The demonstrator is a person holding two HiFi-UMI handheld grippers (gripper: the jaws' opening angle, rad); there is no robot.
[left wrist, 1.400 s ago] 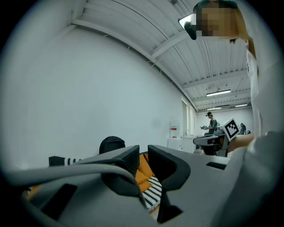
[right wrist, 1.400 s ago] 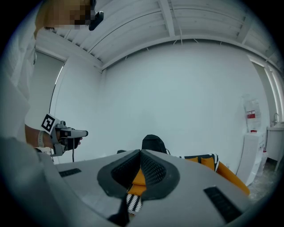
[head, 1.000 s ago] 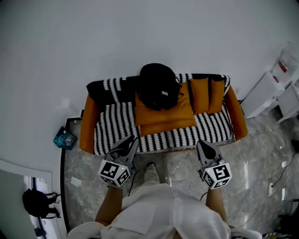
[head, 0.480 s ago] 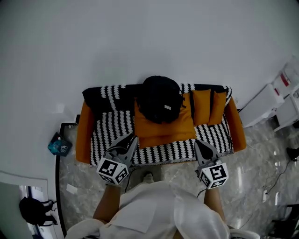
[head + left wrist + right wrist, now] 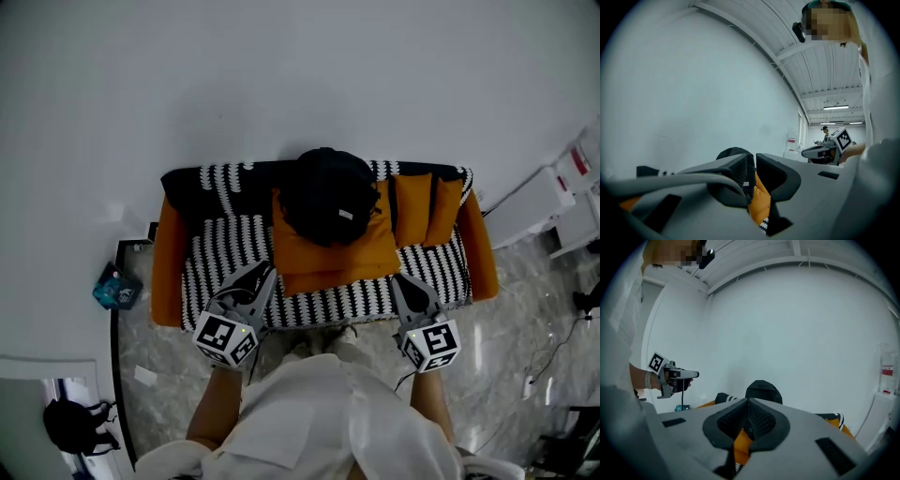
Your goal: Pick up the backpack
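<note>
Both grippers have come closer to the front edge of the sofa (image 5: 167, 253). Head view: the backpack (image 5: 328, 192) slumps on an orange cushion (image 5: 328, 251) at the sofa's back edge, below a white wall (image 5: 281, 75), with marble floor (image 5: 525, 309) around. It looks soft and probably light, so a top loop or strap is the likely place to take hold. Left gripper view: the left gripper (image 5: 753, 161) is all but closed and empty. Right gripper view: the right gripper (image 5: 748, 404) is closed and empty.

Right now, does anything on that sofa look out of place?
Only mildly. A black backpack sits on top of a big orange cushion lying in the middle of the sofa, while two smaller cushions stand neatly at one end. Nothing looks spilled or damaged.
</note>
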